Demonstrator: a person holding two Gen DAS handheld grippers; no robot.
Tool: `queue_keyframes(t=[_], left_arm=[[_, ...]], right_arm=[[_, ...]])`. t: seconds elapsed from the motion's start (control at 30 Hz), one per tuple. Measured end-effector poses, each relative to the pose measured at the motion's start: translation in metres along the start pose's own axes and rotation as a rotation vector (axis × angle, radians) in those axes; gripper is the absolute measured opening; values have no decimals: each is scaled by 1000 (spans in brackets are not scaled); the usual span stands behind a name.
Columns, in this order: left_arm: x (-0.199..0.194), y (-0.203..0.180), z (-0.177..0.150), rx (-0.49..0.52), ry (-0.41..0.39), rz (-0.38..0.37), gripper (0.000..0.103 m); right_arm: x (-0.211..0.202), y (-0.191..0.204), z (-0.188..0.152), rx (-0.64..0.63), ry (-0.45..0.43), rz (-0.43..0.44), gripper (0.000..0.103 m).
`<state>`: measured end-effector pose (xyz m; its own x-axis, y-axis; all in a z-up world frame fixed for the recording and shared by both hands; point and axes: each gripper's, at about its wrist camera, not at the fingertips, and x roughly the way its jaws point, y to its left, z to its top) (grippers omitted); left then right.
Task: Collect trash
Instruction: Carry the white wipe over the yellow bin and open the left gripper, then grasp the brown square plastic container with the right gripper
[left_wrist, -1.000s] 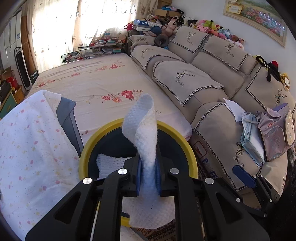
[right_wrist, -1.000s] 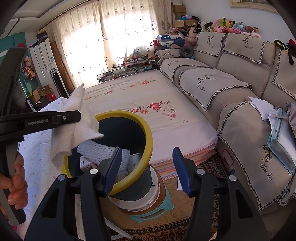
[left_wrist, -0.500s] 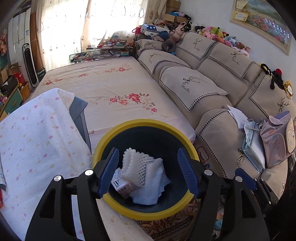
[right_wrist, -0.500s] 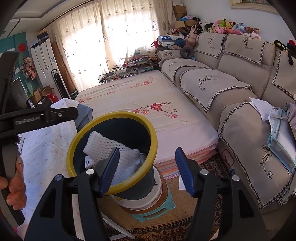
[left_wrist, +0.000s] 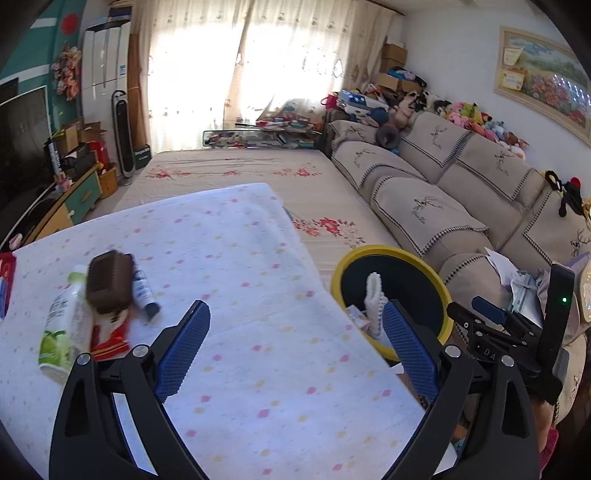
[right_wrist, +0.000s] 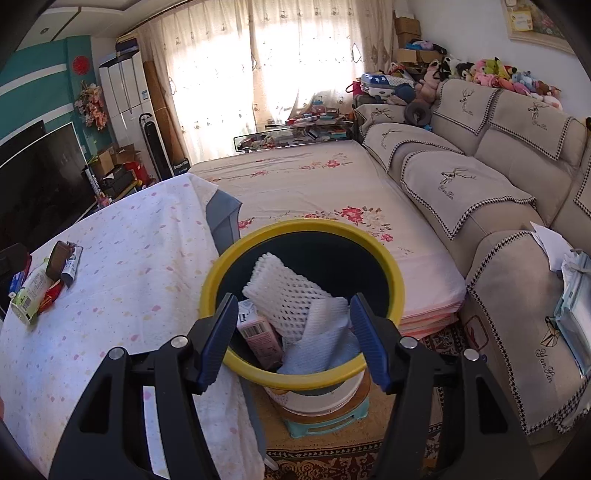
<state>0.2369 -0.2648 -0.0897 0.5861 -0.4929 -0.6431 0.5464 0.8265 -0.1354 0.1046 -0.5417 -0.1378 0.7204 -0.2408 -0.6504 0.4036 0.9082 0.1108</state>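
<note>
The yellow-rimmed dark bin (right_wrist: 210, 280) stands beside the table and holds a white foam net (right_wrist: 288, 295), a white paper towel (right_wrist: 321, 339) and a pink carton (right_wrist: 258, 332). My right gripper (right_wrist: 293, 332) is open and empty, just above the bin's near rim. My left gripper (left_wrist: 295, 339) is open and empty over the white dotted tablecloth (left_wrist: 240, 266). The bin also shows at its right (left_wrist: 443, 295). On the table's left lie a white-green bottle (left_wrist: 62, 325), a brown object (left_wrist: 109, 280), a small tube (left_wrist: 144, 291) and a red wrapper (left_wrist: 110, 336).
A flowered mattress (left_wrist: 236, 173) lies beyond the table. A beige sofa (left_wrist: 443, 192) runs along the right wall, with papers (right_wrist: 572, 291) on its near seat. The bin sits on a stool (right_wrist: 321, 421) over a patterned rug. A TV (left_wrist: 22, 140) stands at left.
My left gripper opened and dropped the paper towel into the bin, then swung left over the table. The right gripper moved closer over the bin.
</note>
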Motion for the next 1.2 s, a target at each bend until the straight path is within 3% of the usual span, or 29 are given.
queue_keyframes(t=[0.23, 0.43, 0.6, 0.83, 1.2], left_arm=[[-68, 123, -29, -125, -106, 183, 98], [-85, 215, -54, -217, -112, 346, 98], [-87, 269, -77, -308, -105, 385, 98], [-87, 281, -87, -331, -116, 400, 98], [-86, 276, -89, -359, -110, 357, 98]], right_arm=[[4, 74, 13, -99, 26, 116, 60], [2, 157, 21, -211, 34, 209, 60], [9, 230, 19, -309, 41, 269, 60], [46, 313, 15, -411, 90, 341, 60], [86, 368, 14, -522, 97, 274, 60]])
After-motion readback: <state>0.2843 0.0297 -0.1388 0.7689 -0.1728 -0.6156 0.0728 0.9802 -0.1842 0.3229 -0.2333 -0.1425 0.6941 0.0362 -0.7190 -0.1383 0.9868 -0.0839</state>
